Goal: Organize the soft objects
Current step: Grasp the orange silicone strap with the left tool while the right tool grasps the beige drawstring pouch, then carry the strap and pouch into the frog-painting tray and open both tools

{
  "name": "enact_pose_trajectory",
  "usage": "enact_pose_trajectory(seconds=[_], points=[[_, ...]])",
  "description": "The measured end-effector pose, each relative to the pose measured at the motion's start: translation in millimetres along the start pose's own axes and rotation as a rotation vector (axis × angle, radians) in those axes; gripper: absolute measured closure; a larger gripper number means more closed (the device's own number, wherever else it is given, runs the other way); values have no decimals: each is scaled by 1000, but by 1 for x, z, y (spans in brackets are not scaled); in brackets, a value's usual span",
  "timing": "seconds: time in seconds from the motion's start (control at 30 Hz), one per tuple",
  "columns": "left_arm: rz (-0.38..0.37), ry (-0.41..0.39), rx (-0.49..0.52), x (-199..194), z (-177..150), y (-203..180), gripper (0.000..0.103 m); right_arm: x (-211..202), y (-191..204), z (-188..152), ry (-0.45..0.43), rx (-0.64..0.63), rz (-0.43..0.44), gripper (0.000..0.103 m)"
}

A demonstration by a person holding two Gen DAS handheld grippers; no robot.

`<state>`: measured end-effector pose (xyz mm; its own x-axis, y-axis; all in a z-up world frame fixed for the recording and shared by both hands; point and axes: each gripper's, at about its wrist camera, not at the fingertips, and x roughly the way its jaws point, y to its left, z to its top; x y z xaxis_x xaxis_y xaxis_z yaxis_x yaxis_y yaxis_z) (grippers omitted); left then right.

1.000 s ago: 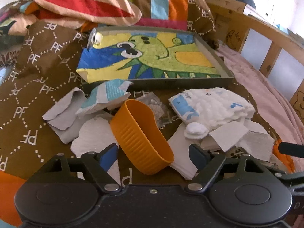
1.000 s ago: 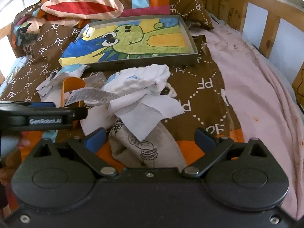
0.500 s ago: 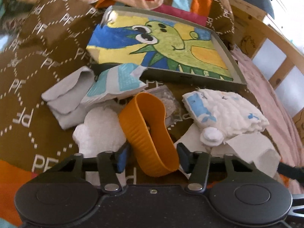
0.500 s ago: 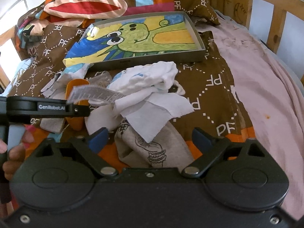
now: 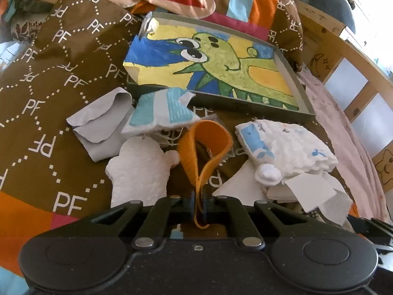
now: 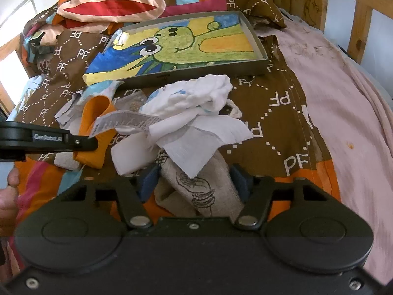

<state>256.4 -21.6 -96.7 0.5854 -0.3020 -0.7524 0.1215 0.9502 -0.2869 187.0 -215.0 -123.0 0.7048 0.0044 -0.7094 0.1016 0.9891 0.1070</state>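
A bed with a wooden rail (image 6: pixel 361 24) carried a brown quilt (image 5: pixel 49 78) printed with "PF" and, beside it, a pink sheet (image 6: pixel 343 103). On the quilt lay a grey tray (image 5: pixel 292 73) lined with a green cartoon-creature picture, and in front of it a heap of soft things. The left claw (image 5: pixel 198 202) had just closed and pinched the near end of an orange silicone cup (image 5: pixel 189 152), squashing it flat. Just left of the cup lay a white foam piece (image 5: pixel 137 172) and a grey cloth (image 5: pixel 100 127); to its right sat a white padded bundle (image 5: pixel 289 145). The right claw (image 6: pixel 194 183) had just been closing around a beige printed cloth (image 6: pixel 196 189), its blue pads (image 6: pixel 148 179) at the fabric's sides.
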Motion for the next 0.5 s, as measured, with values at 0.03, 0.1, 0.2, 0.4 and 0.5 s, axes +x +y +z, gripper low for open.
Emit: enact_pose_trajectory(seconds=[0.03,0.1,0.2,0.4,0.5], points=[[-4,-6,4,-4,-1,-1,99,0,1,0,-2,-4,3,66],[-14,-17,8,-12,-4,-3,99,-2,2,-1,-6,-6,17,78],[-32,-25,0,-24,-10,-5,99,-4,1,-1,-14,-2,46,89],[-63,-25,0,-50,-28,-11,100,-12,-3,-2,-8,26,119,95],[-76,-23,-12,-61,-38,-12,100,-23,-2,-3,-29,19,161,97]])
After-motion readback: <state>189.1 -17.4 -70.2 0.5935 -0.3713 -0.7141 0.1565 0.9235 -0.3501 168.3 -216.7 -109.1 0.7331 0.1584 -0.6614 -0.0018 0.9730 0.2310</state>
